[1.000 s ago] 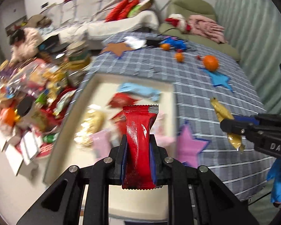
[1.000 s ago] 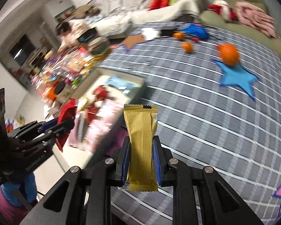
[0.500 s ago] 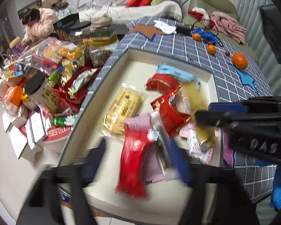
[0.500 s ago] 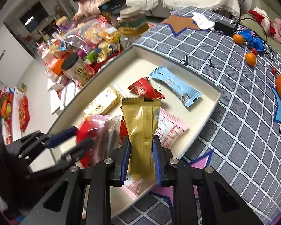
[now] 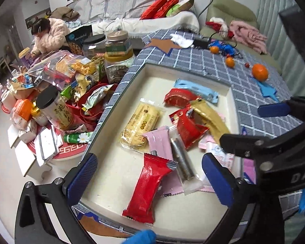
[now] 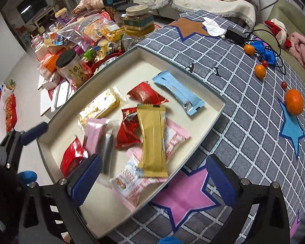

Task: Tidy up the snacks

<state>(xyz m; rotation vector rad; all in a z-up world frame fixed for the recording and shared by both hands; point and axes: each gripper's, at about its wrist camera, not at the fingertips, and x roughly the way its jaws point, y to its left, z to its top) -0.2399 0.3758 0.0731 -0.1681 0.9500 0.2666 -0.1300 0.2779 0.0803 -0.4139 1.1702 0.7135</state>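
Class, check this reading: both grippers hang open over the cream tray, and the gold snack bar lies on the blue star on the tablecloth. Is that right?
Not quite. The gold snack bar lies in the cream tray, on the other packets, as the right wrist view shows. The left gripper and right gripper are indeed open over it.

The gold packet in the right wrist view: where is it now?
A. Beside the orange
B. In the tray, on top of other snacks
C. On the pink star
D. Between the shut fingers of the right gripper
B: the gold packet lies free on other snacks inside the tray, ahead of the open right gripper.
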